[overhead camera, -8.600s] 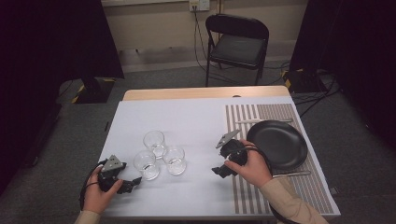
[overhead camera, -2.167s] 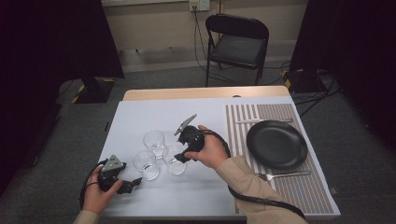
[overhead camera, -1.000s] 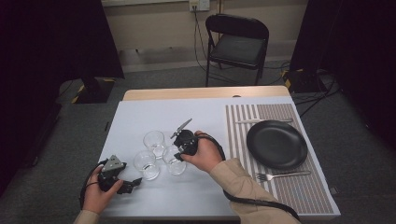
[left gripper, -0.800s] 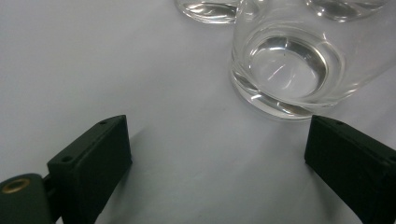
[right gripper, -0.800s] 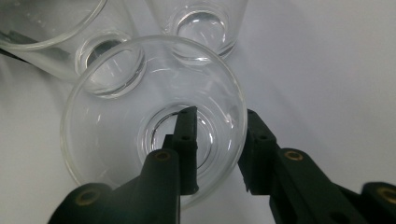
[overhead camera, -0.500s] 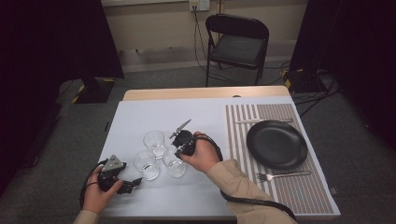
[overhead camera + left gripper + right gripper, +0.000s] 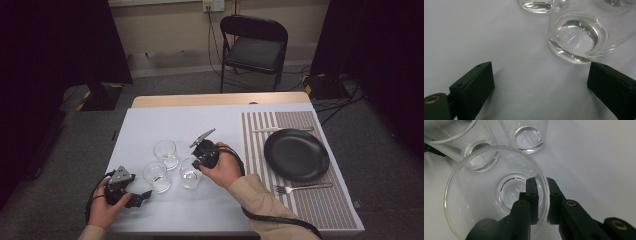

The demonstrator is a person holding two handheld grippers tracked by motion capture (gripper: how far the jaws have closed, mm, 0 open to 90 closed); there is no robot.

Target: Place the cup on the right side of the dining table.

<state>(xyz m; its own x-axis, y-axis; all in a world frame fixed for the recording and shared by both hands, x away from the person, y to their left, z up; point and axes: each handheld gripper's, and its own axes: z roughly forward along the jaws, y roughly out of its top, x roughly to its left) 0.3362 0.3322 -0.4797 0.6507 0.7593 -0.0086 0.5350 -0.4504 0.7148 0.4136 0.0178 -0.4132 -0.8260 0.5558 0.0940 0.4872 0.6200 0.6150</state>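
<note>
Three clear drinking glasses stand close together on the white table (image 7: 165, 125): a back one (image 7: 165, 153), a front left one (image 7: 156, 176) and a front right one (image 7: 190, 172). My right gripper (image 7: 196, 162) has one jaw inside the front right glass (image 7: 496, 192) and one outside, shut on its rim. My left gripper (image 7: 145, 195) rests open near the table's front left. The front left glass (image 7: 579, 37) stands just beyond its jaws.
A striped placemat (image 7: 300, 200) lies at the right with a black plate (image 7: 296, 154), a knife (image 7: 280, 129) behind it and a fork (image 7: 301, 188) in front. A folding chair (image 7: 254, 47) stands beyond the table's far edge.
My right gripper came from beside the plate over to the glasses and closed on the front right glass's rim. The left gripper has not moved.
</note>
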